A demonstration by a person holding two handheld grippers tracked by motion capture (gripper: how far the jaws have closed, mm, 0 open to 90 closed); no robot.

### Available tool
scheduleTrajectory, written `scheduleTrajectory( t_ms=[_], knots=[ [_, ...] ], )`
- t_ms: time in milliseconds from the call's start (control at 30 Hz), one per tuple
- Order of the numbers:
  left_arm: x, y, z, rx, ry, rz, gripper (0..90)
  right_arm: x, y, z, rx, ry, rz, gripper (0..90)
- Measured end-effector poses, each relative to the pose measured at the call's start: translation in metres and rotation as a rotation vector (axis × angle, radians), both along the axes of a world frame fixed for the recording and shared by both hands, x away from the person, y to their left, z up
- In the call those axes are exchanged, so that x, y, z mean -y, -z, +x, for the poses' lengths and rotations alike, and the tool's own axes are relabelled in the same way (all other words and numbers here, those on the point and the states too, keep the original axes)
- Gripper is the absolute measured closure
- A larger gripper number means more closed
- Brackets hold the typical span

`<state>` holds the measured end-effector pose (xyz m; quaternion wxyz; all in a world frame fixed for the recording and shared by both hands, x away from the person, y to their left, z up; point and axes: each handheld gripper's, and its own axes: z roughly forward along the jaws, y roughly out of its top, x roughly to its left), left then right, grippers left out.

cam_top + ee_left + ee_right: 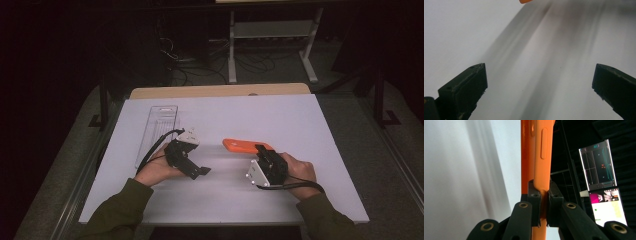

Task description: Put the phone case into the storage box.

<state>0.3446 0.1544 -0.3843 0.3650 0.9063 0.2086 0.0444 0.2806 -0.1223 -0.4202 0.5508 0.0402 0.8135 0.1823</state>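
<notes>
Desk: white top, w/ a clear plastic package tray at far left. Orange phone case is mid-desk, right of centre, its near end clamped in the right hand-held gripper, jaws pinched tight on its edge. Left hand-held gripper gapes wide, nothing in it. Tip: keep the pinch firm and lift level; bring left in to steady the free end.

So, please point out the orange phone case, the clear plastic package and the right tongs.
orange phone case (239, 145), high view, its top face
clear plastic package (159, 125), high view, its middle
right tongs (543, 213), right gripper view, between the tips
</notes>
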Motion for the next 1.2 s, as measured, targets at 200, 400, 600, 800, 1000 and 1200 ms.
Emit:
scheduleTrajectory(
  t_ms=[200, 400, 600, 800, 1000, 1200],
  knots=[
    [0.001, 0.002, 0.000, -0.002, 0.003, 0.011, 0.0, 0.003, -0.001, 0.003, -0.015, 0.012, 0.008, 82.9],
    [0.000, 0.001, 0.001, 0.016, 0.001, 0.007, 0.0, 0.006, -0.004, 0.006, -0.043, 0.035, 0.050, 82.9],
    [0.000, 0.000, 0.001, 0.026, -0.007, -0.009, 0.0, 0.011, -0.006, 0.009, -0.109, 0.068, 0.108, 82.9],
    [-0.001, -0.001, 0.000, 0.024, -0.018, -0.025, 0.0, 0.014, -0.010, 0.013, -0.150, 0.089, 0.160, 82.9],
    [-0.001, -0.002, -0.001, 0.034, -0.007, -0.013, 0.0, 0.017, -0.012, 0.014, -0.217, 0.113, 0.265, 82.9],
    [-0.001, -0.002, -0.001, 0.039, -0.013, -0.010, 0.0, 0.019, -0.013, 0.017, -0.244, 0.115, 0.295, 82.8]
  ],
)
